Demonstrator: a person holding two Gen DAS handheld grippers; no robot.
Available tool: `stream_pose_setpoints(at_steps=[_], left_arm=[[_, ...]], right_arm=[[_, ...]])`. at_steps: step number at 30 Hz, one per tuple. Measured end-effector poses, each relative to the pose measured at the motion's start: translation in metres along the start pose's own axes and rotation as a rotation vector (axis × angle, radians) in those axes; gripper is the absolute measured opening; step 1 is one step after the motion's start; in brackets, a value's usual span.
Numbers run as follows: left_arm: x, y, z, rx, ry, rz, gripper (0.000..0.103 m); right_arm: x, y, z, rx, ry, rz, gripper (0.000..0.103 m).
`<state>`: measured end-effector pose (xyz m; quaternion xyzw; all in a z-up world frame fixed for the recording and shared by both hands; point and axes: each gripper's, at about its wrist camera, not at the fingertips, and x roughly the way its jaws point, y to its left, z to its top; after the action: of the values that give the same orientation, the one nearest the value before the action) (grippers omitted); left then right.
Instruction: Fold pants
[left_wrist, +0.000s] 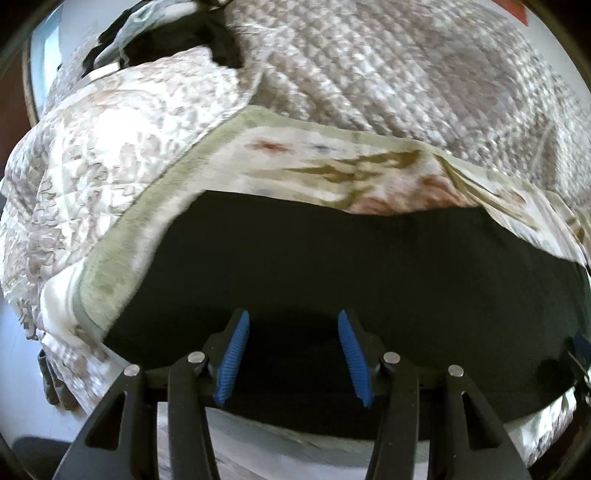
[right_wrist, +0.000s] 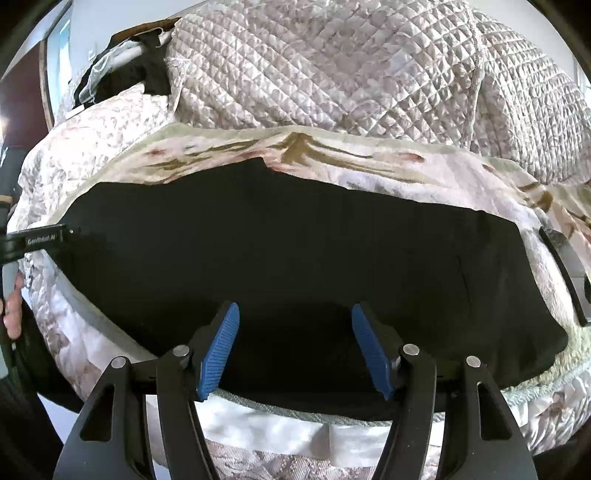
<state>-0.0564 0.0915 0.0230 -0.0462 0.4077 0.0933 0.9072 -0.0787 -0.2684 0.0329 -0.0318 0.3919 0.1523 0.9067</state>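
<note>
Through the left wrist camera I see my left gripper (left_wrist: 293, 354) with its blue pads (left_wrist: 232, 360) spread and nothing between them, hanging over the near part of the black pants (left_wrist: 332, 266), which lie flat across a flowered blanket (left_wrist: 332, 162) on a bed; a quilted cover (left_wrist: 388, 74) is heaped on the far side and a dark bundle of clothes (left_wrist: 184, 44) sits at the far left. The picture is a little smeared, so I would let this hand settle before committing. The pants' near hem runs just under the fingers, and that, I judge, is the edge to take: I want the pads to come down on either side of the fabric's edge and catch every layer, not only the top one. Through the right wrist camera my right gripper (right_wrist: 295, 354) is likewise spread wide and empty above the pants (right_wrist: 295, 240), whose long dark shape reaches from left to right of the blanket (right_wrist: 369, 162). At the far left edge the other tool's black body (right_wrist: 37, 240) and a hand (right_wrist: 13, 306) show; a dark flat object (right_wrist: 565, 273) lies on the right, which I cannot identify. To fold cleanly I would pinch both near corners at matching spots and carry them together, keeping the cloth taut between the two tools so no crease forms.
</note>
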Motion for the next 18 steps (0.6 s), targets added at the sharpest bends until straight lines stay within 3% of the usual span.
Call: stream_pose_setpoints(at_steps=[8,9,18], left_arm=[[0.013,0.05,0.029,-0.075,0.019,0.076,0.053],[0.013,0.054,0.032,-0.079,0.014,0.079,0.057],[0.027,0.069,0.039,-0.068,0.006,0.126,0.064]], right_arm=[[0.0,-0.001,0.011,0.019,0.0,0.022,0.064],[0.001,0.0,0.012,0.016,-0.002,0.025,0.064],[0.012,0.013,0.021,-0.027,0.011,0.041,0.064]])
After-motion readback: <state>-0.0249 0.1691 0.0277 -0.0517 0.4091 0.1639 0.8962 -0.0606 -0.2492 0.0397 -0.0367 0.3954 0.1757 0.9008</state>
